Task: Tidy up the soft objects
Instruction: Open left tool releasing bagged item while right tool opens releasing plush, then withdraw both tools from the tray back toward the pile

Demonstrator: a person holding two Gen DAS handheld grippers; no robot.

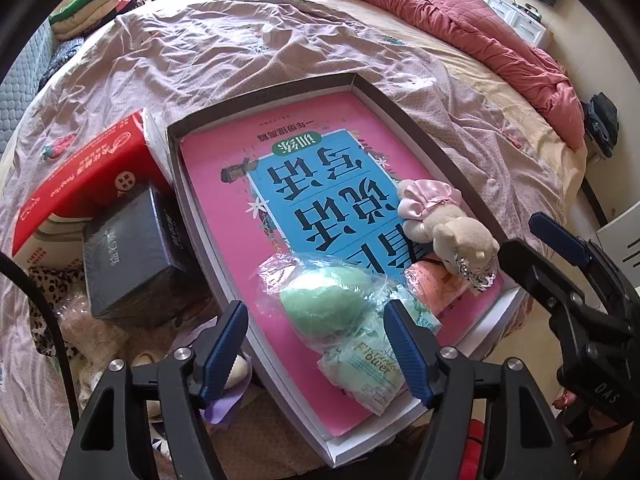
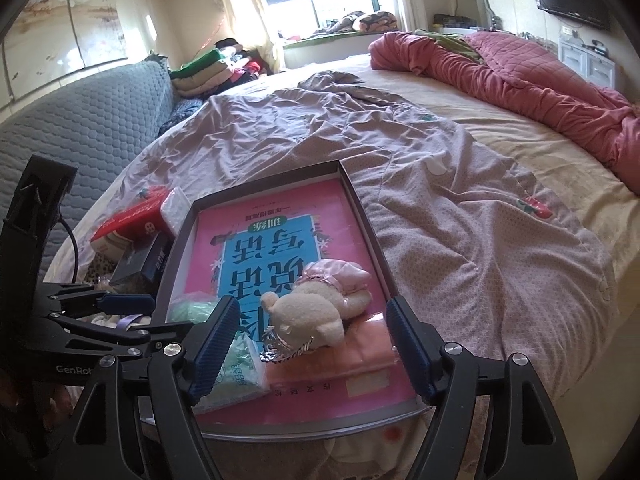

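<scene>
A shallow box tray lies on the bed with a pink book inside. On the book lie a bagged green sponge, a green tissue pack, a peach pack and a plush bear in a pink dress. My left gripper is open, its fingers either side of the sponge. My right gripper is open around the bear's head; it also shows in the left wrist view.
A red box and a dark box sit left of the tray, with leopard cloth and loose soft items beside them. A red quilt lies at the bed's far right. Folded clothes are stacked far left.
</scene>
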